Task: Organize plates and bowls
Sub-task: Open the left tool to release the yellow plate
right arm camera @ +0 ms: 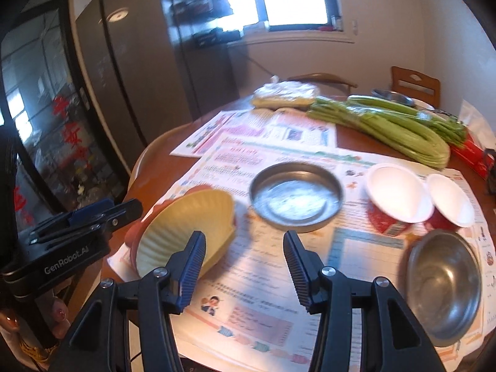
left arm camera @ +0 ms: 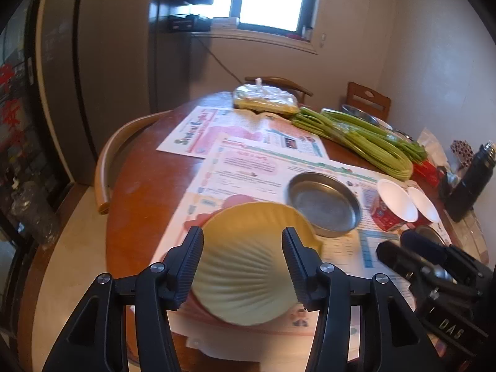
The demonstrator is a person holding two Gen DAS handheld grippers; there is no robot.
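A yellow shell-shaped plate (left arm camera: 245, 282) (right arm camera: 186, 226) leans tilted on a red dish (right arm camera: 134, 248) at the table's near left. My left gripper (left arm camera: 243, 263) (right arm camera: 124, 209) hovers just over it, open, with its pads clear of the plate. Right of the plate stands a flat round metal pan (left arm camera: 325, 207) (right arm camera: 296, 195). Beyond that are two red paper bowls with white insides (left arm camera: 396, 204) (right arm camera: 398, 192). A steel bowl (right arm camera: 445, 282) sits at the near right. My right gripper (right arm camera: 245, 266) (left arm camera: 393, 243) is open above the newspaper, with nothing between its fingers.
Newspapers (right arm camera: 272, 279) cover the round wooden table (left arm camera: 139, 201). A celery bundle (left arm camera: 356, 136), a wrapped package (left arm camera: 263, 99) and more metal bowls (right arm camera: 393, 96) lie at the back. A black flask (left arm camera: 471, 179) stands at the right. Chairs ring the table, and a fridge stands at the left.
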